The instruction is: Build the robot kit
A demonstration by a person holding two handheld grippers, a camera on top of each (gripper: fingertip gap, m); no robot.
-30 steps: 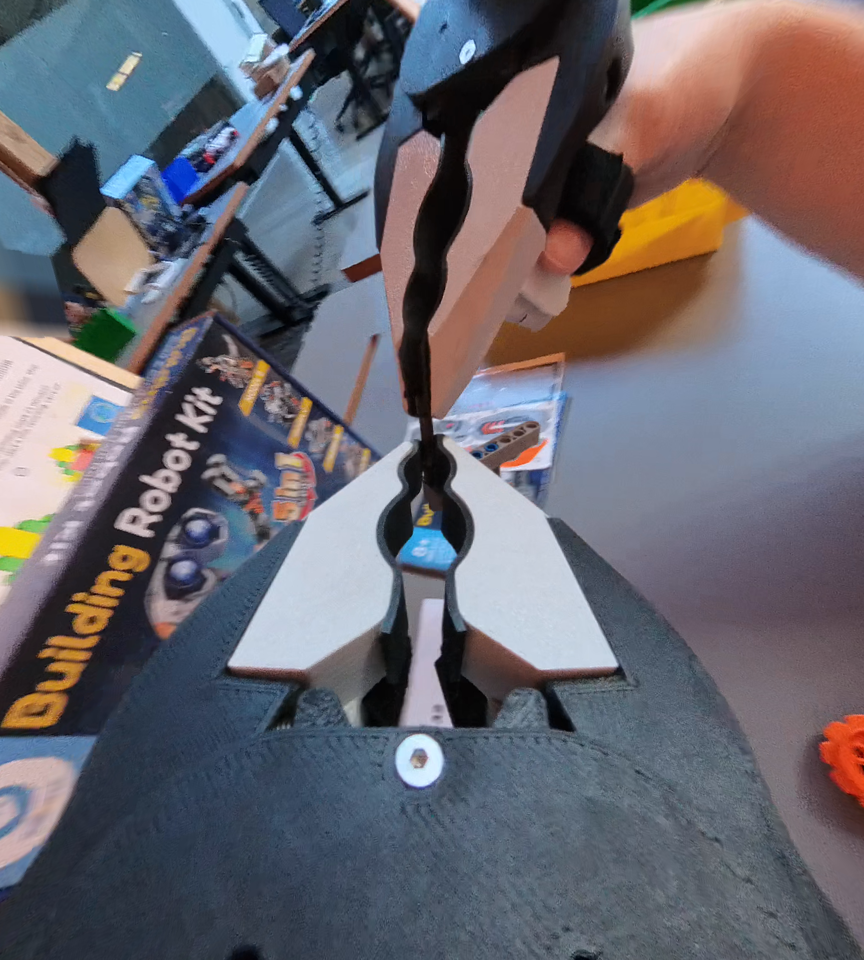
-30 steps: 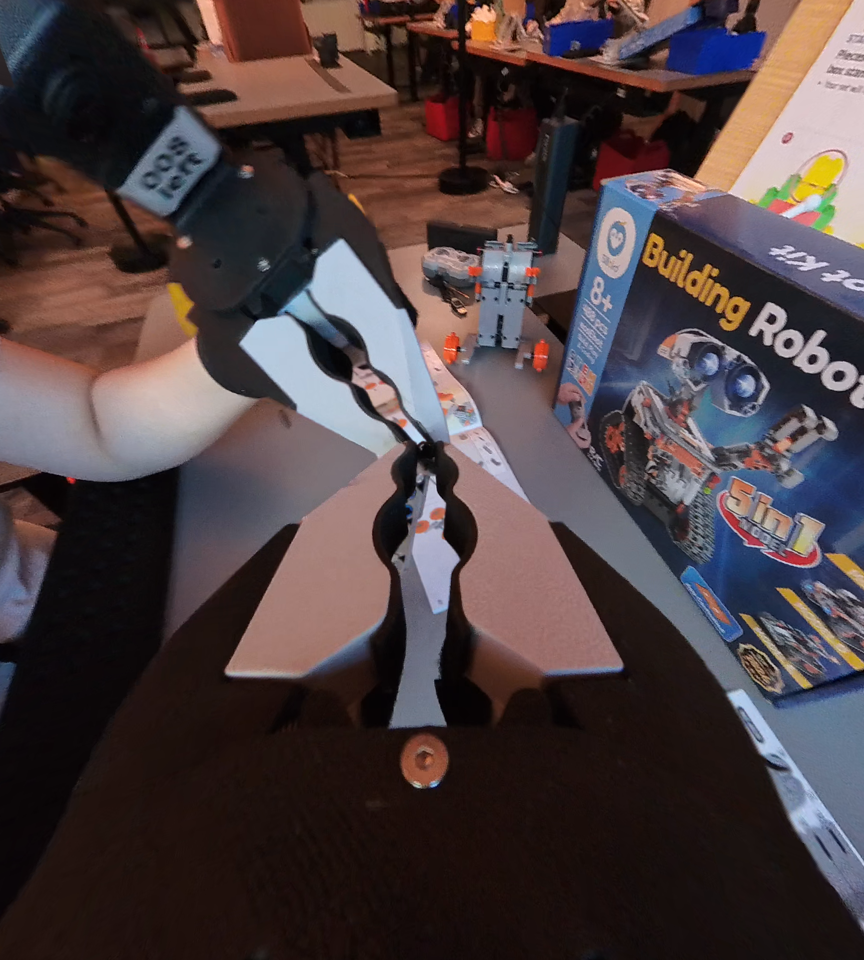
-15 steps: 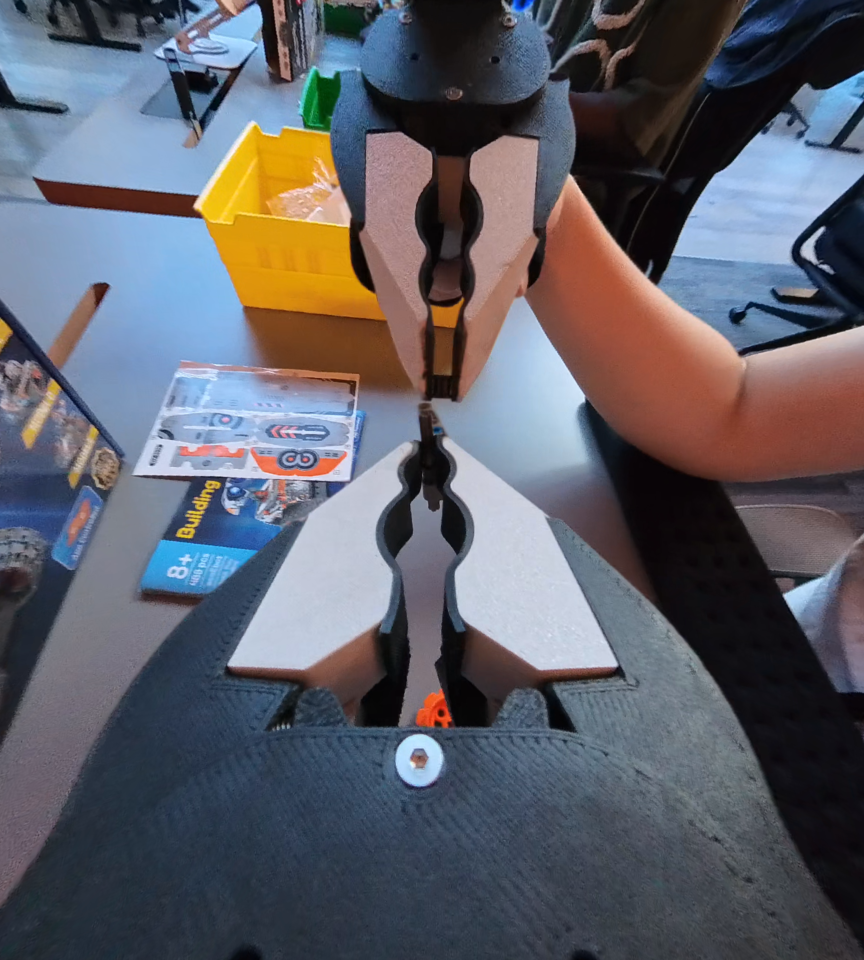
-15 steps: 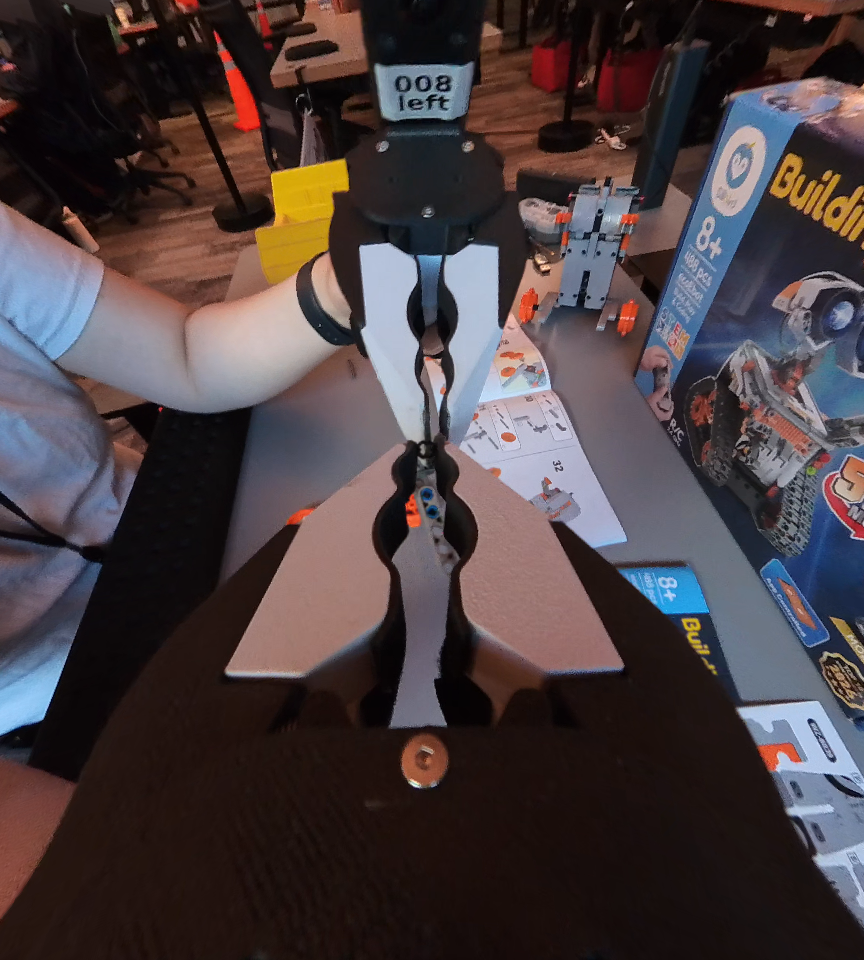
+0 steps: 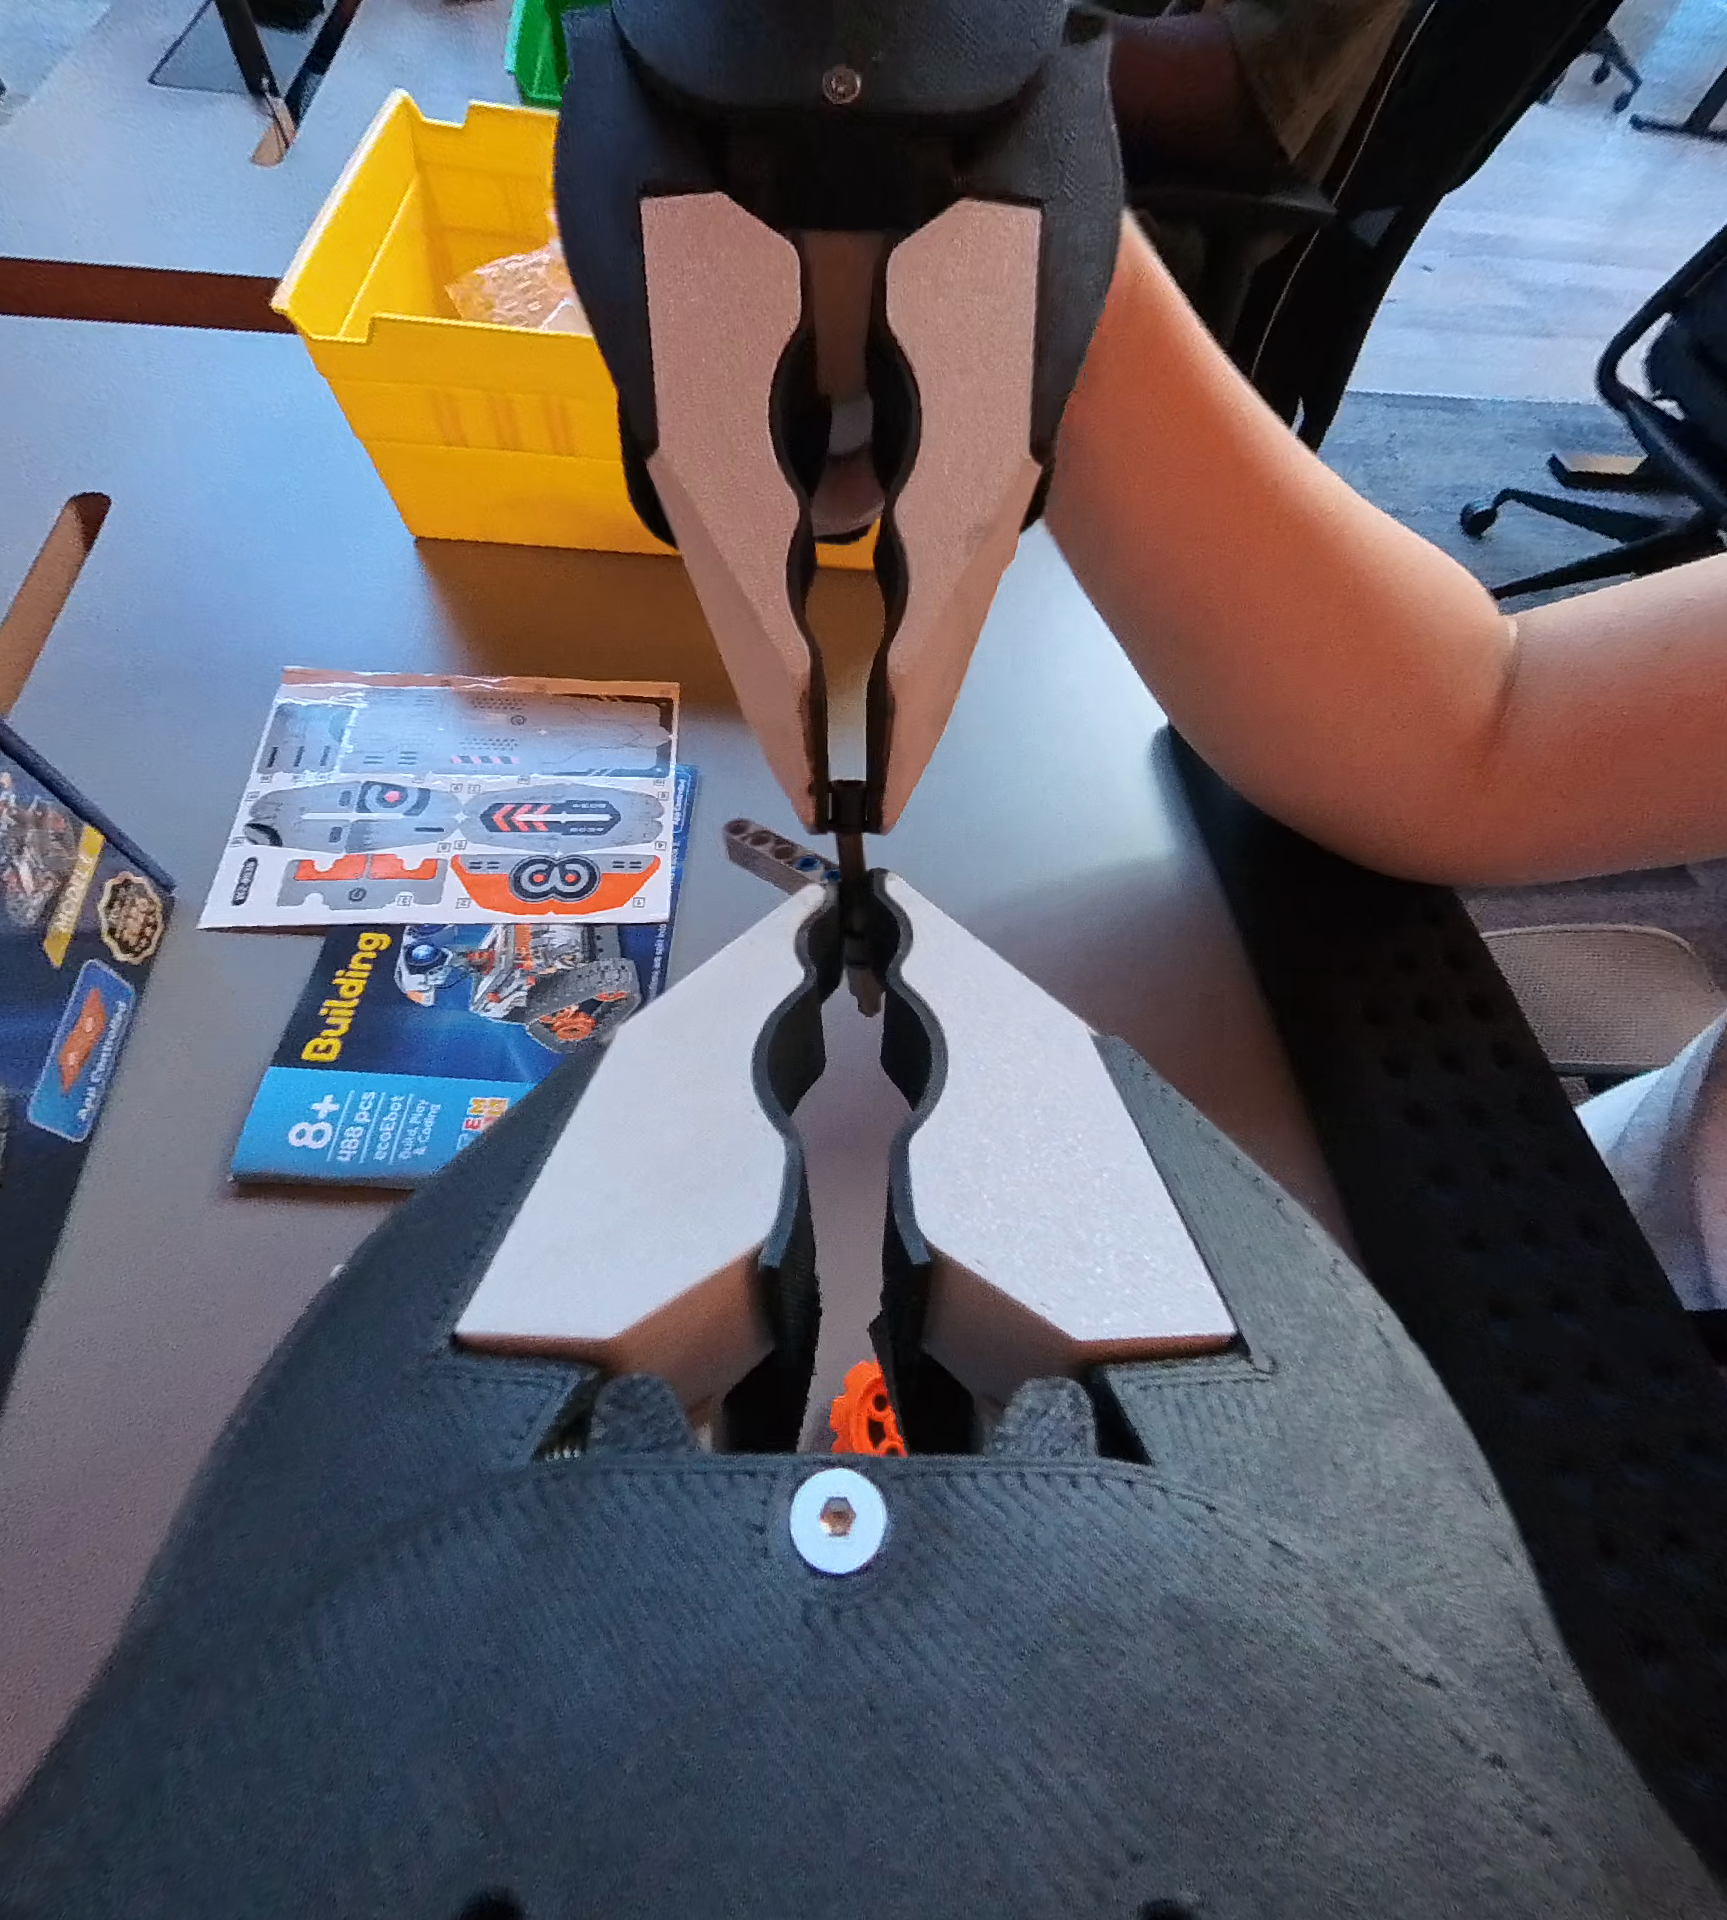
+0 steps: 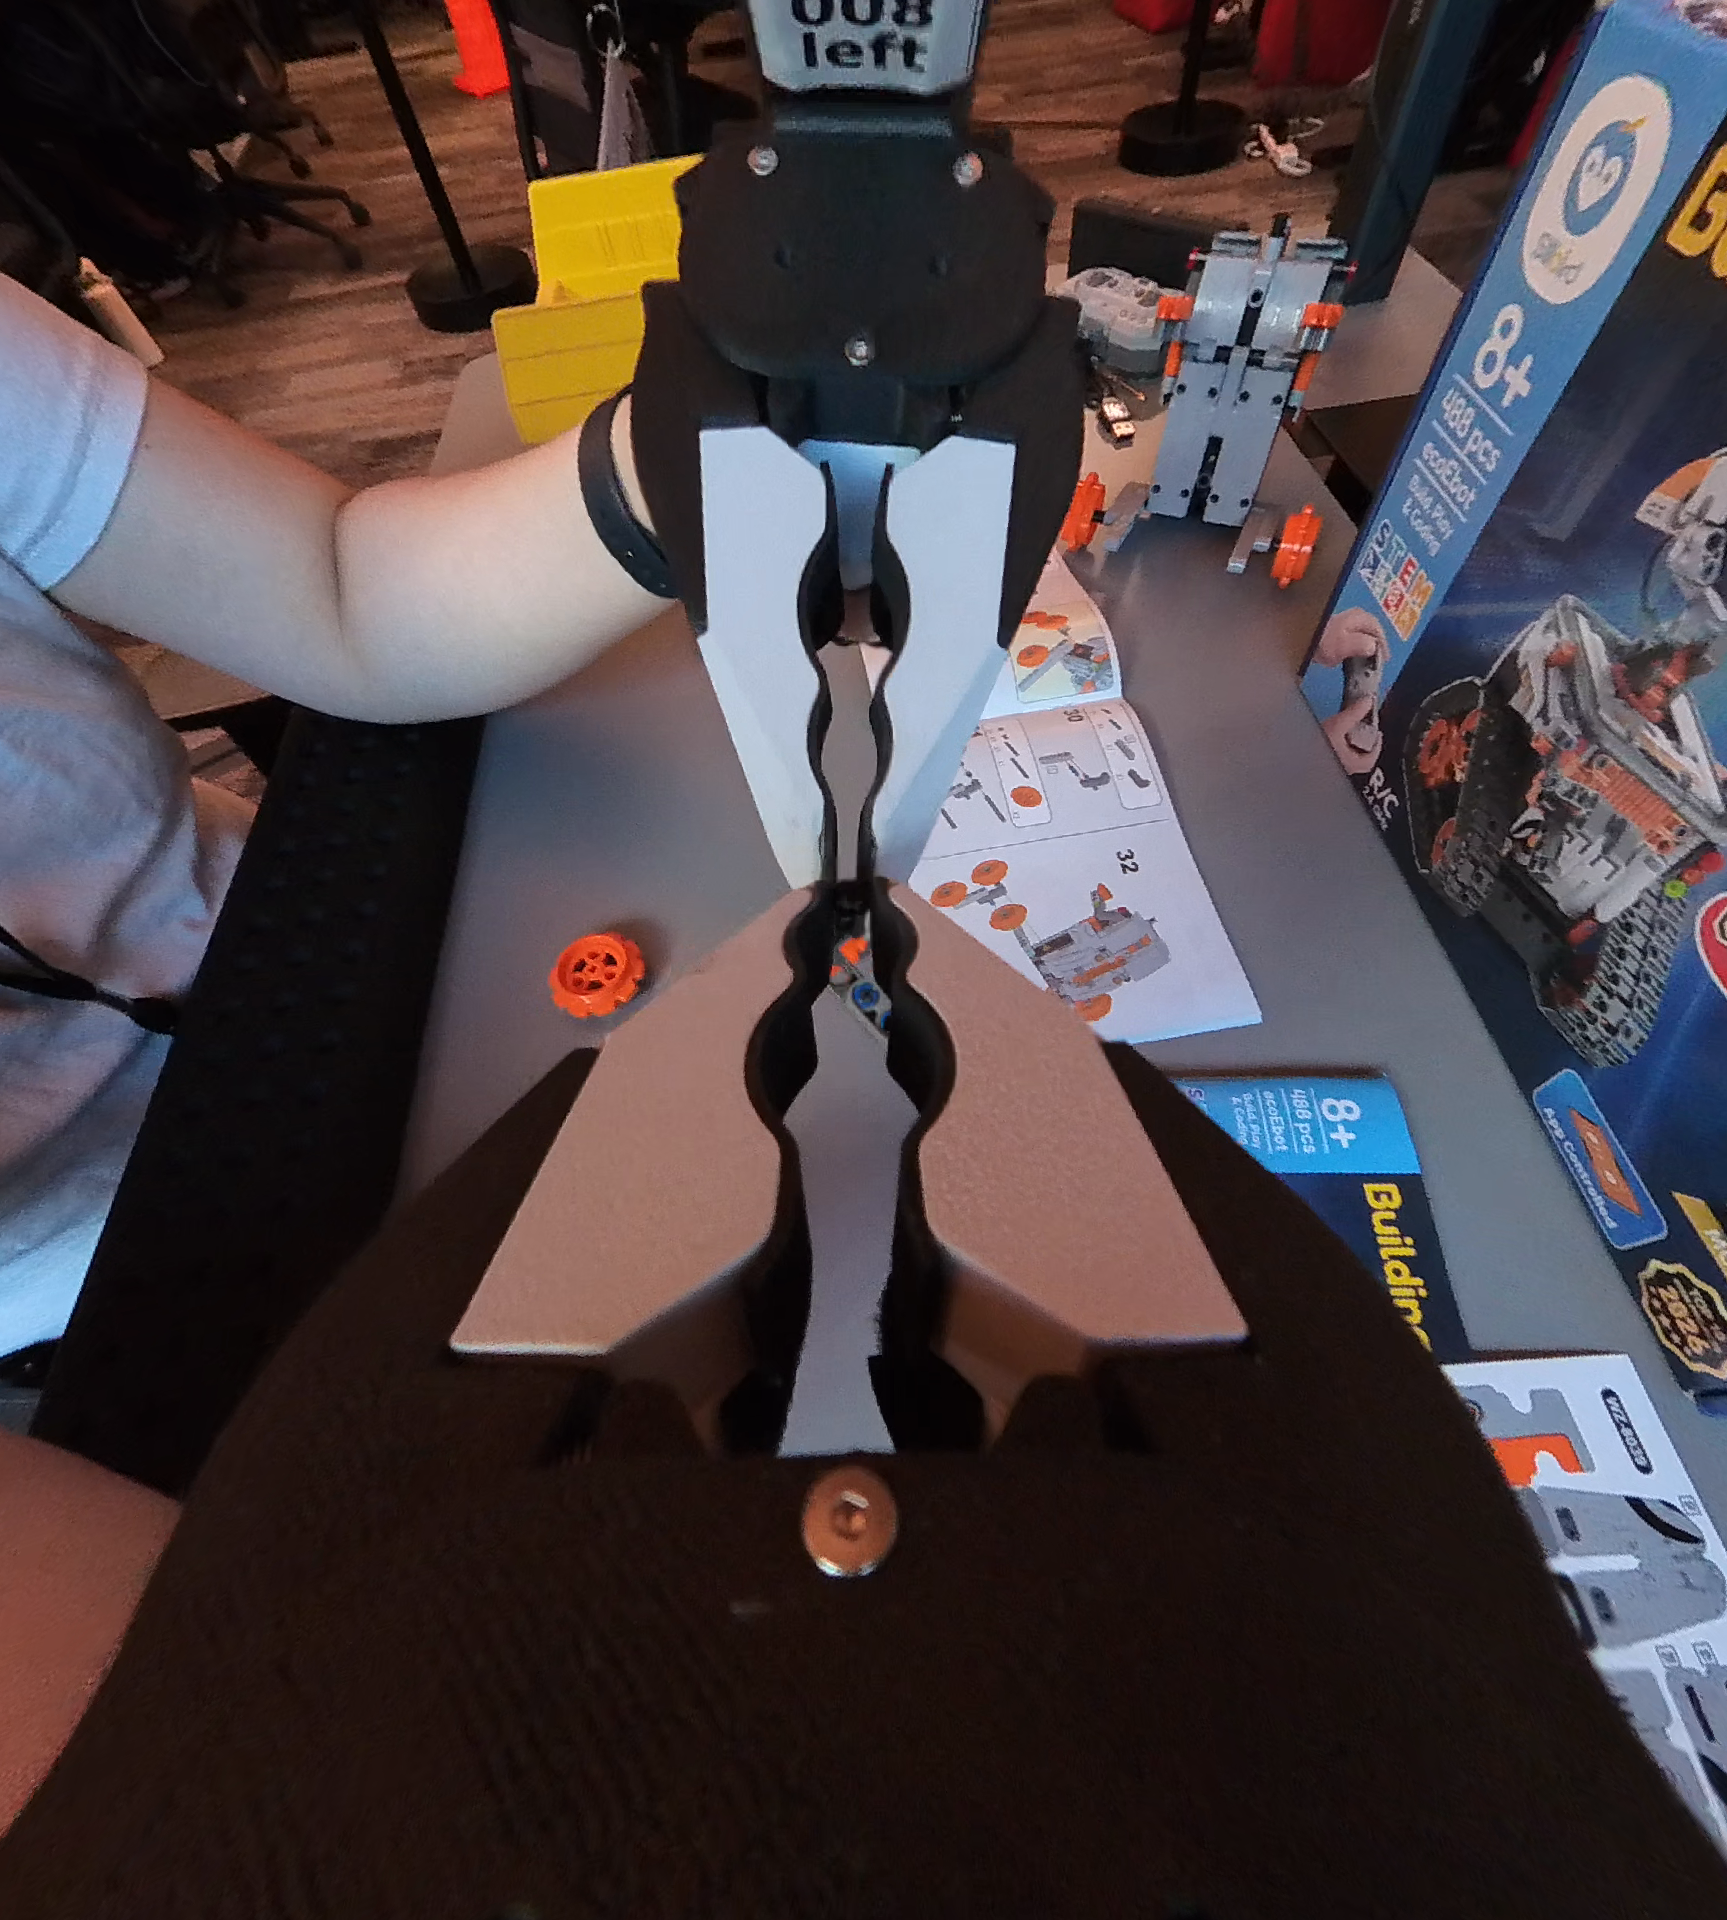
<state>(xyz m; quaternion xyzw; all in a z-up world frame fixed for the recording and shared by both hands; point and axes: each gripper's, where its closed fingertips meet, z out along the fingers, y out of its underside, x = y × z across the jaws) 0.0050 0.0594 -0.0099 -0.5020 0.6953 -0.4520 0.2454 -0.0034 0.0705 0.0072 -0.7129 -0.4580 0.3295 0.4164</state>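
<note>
Both hand-held grippers meet tip to tip above the table [image 5: 1046, 727]: left hand-held gripper [image 5: 854, 920] and right hand-held gripper [image 6: 851, 902] each pinch an end of a small black pin [image 5: 851, 831]. Printed writing covers the blue kit box [image 6: 1607, 665], booklet [image 5: 443, 1049] and sticker sheet [image 5: 454, 800]; an orange gear [image 6: 597, 971] lies nearby.

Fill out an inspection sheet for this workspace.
Surface: grey table, with a black perforated mat along the person's edge.
Job's things: small dark part pinched where both grippers' tips meet, above the table.
Clutter: orange gear, grey holed beam, sticker sheet, booklet, open instruction sheet, kit box, part-built grey model, yellow bin.
Grippers: left gripper and right gripper are tip to tip, both shut on the part.
Cables: nothing seen on the table.
Surroundings: other desks, office chairs.
</note>
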